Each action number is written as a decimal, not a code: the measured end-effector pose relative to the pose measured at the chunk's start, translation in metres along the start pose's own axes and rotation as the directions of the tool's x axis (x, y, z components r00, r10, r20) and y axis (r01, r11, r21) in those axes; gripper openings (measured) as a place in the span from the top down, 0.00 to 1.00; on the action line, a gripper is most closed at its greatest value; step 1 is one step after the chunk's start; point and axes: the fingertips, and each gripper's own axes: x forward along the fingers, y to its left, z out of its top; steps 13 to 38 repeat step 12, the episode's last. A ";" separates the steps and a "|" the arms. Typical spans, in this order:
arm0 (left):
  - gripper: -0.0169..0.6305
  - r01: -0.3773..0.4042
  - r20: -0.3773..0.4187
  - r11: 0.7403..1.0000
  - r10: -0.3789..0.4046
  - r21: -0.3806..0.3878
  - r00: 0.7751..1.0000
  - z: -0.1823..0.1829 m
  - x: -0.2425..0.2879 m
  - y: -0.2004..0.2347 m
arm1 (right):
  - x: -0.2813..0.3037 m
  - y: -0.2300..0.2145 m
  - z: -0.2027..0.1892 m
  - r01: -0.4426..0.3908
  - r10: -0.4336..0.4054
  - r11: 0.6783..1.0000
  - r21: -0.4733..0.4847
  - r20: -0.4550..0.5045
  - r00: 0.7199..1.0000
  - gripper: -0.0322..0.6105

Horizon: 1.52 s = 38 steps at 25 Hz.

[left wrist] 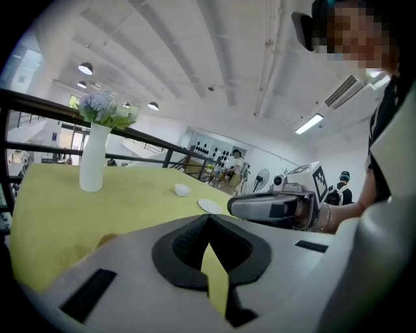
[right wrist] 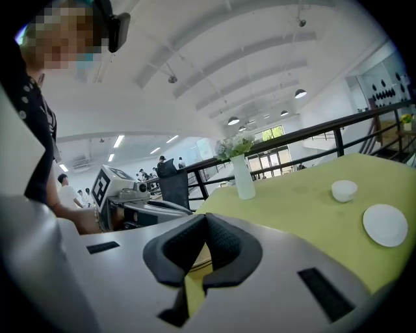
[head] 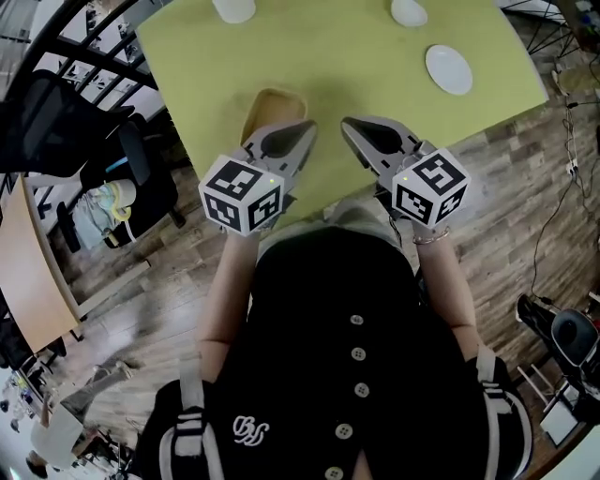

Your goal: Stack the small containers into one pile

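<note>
Both grippers hover side by side over the near edge of the yellow-green table (head: 328, 56), and neither holds anything. My left gripper (head: 307, 127) is shut, and its tips lie beside a shallow wooden dish (head: 266, 107). My right gripper (head: 348, 125) is shut too, with its tips close to the left one's. A flat white saucer (head: 448, 68) lies at the far right and a small white cup (head: 409, 11) sits beyond it. The cup (right wrist: 344, 190) and saucer (right wrist: 385, 224) also show in the right gripper view. The left gripper view shows the same cup (left wrist: 182, 190) and saucer (left wrist: 210, 205).
A white vase with flowers (left wrist: 91, 155) stands at the table's far side (head: 234, 8). Beyond the table's left edge are a black office chair (head: 56, 122) and a railing. Wood floor with cables lies to the right.
</note>
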 end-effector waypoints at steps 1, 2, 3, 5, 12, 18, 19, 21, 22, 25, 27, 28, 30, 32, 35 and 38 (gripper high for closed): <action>0.96 -0.002 0.003 1.000 0.002 -0.009 1.000 0.000 -0.001 0.001 | 0.001 0.000 -0.001 0.001 -0.001 1.000 0.012 0.004 1.000 0.93; 0.96 -0.003 0.005 1.000 0.003 -0.017 1.000 -0.001 -0.001 0.002 | 0.002 0.000 -0.002 0.002 -0.002 1.000 0.024 0.008 1.000 0.93; 0.96 -0.003 0.007 1.000 0.003 -0.025 1.000 -0.002 -0.002 0.003 | 0.003 -0.001 -0.003 0.004 -0.004 0.999 0.034 0.011 1.000 0.93; 0.96 0.000 0.008 0.999 0.000 -0.041 1.000 -0.006 -0.003 0.005 | 0.005 0.000 -0.007 0.004 -0.005 0.999 0.050 0.008 1.000 0.93; 0.96 -0.009 -0.001 0.998 0.009 -0.059 1.000 -0.010 -0.004 0.013 | 0.009 0.001 -0.021 -0.002 0.003 0.997 0.081 -0.020 1.000 0.93; 0.96 -0.009 -0.001 0.998 0.009 -0.059 1.000 -0.010 -0.004 0.013 | 0.009 0.001 -0.021 -0.002 0.003 0.997 0.081 -0.020 1.000 0.93; 0.96 -0.009 -0.001 0.998 0.009 -0.059 1.000 -0.010 -0.004 0.013 | 0.009 0.001 -0.021 -0.002 0.003 0.997 0.081 -0.020 1.000 0.93; 0.96 -0.009 -0.001 0.998 0.009 -0.059 1.000 -0.010 -0.004 0.013 | 0.009 0.001 -0.021 -0.002 0.003 0.997 0.081 -0.020 1.000 0.93; 0.96 -0.009 -0.001 0.998 0.009 -0.059 1.000 -0.010 -0.004 0.013 | 0.009 0.001 -0.021 -0.002 0.003 0.997 0.081 -0.020 1.000 0.93; 0.96 -0.009 -0.001 0.998 0.009 -0.059 1.000 -0.010 -0.004 0.013 | 0.009 0.001 -0.021 -0.002 0.003 0.997 0.081 -0.020 1.000 0.93; 0.96 -0.009 -0.001 0.998 0.009 -0.059 1.000 -0.010 -0.004 0.013 | 0.009 0.001 -0.021 -0.002 0.003 0.997 0.081 -0.020 1.000 0.93; 0.96 -0.009 -0.001 0.998 0.009 -0.059 1.000 -0.010 -0.004 0.013 | 0.009 0.001 -0.021 -0.002 0.003 0.997 0.081 -0.020 1.000 0.93; 0.96 -0.009 -0.001 0.998 0.009 -0.059 1.000 -0.010 -0.004 0.013 | 0.009 0.001 -0.021 -0.002 0.003 0.997 0.081 -0.020 1.000 0.93; 0.96 -0.009 -0.001 0.998 0.009 -0.059 1.000 -0.010 -0.004 0.013 | 0.009 0.001 -0.021 -0.002 0.003 0.997 0.081 -0.020 1.000 0.93; 0.96 -0.009 -0.001 0.998 0.009 -0.059 1.000 -0.010 -0.004 0.013 | 0.009 0.001 -0.021 -0.002 0.003 0.997 0.081 -0.020 1.000 0.93; 0.96 -0.009 -0.001 0.998 0.009 -0.059 1.000 -0.010 -0.004 0.013 | 0.009 0.001 -0.021 -0.002 0.003 0.997 0.081 -0.020 1.000 0.93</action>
